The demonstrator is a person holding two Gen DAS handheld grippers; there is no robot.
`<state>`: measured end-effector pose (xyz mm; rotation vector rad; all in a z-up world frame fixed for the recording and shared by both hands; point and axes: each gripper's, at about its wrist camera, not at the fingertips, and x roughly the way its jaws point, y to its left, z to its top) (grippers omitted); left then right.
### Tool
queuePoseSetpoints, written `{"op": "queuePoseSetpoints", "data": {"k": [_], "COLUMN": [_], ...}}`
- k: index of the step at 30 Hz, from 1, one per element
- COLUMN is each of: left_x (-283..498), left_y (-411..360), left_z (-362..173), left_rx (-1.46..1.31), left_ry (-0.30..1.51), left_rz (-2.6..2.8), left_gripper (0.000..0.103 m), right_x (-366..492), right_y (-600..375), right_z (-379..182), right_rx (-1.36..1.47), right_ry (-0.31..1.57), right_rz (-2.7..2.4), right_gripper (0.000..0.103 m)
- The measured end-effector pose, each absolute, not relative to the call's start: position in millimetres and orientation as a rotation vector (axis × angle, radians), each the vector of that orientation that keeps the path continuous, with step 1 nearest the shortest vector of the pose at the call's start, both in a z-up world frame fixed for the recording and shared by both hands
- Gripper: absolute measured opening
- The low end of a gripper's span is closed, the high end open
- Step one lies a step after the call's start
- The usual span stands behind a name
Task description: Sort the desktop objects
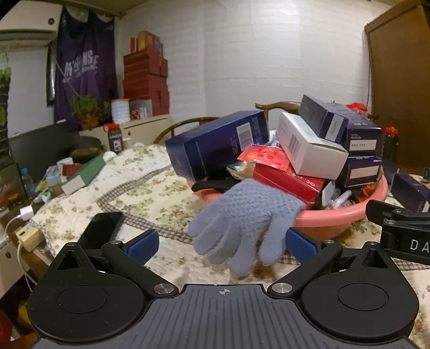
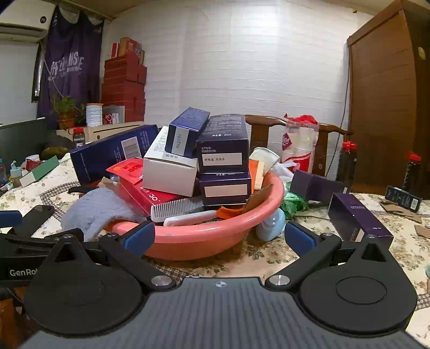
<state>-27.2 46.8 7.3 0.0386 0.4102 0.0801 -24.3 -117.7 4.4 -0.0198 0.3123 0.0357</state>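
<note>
While both my claws, left claw [image 1: 222, 243] and right claw [image 2: 219, 236], stand wide, I read "25ml" on a purple box [image 2: 222, 143] and "30" on a red box [image 2: 150, 196] in the pink basin [image 2: 215, 236].

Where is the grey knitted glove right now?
The grey glove hangs over the near left rim of the pink basin, fingers down toward the tablecloth, between the open left gripper fingers.

We are in a lived-in home room, shown by the floral quilted cloth [image 1: 139, 185] over the table, curved wooden chairs [image 2: 271, 126] behind it, a wall air conditioner [image 1: 27, 25], a purple jersey [image 1: 83, 67] hung by a potted green plant [image 1: 87, 108], and stacked red gift boxes [image 2: 125, 86].
</note>
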Motion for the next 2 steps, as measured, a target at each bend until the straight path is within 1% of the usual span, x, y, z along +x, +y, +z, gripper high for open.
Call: {"op": "queuePoseSetpoints", "data": {"k": [2], "left_x": [-25.3], "left_y": [46.9], "left_z": [7.2], "left_rx": [0.034], "left_ry": [0.422], "left_rz": [0.071], "left_gripper": [0.103], "right_x": [-23.3], "right_y": [-118.7], "right_z": [4.8], "right_rx": [-0.013], "right_ry": [0.315], "right_rz": [0.037], "right_gripper": [0.102]}}
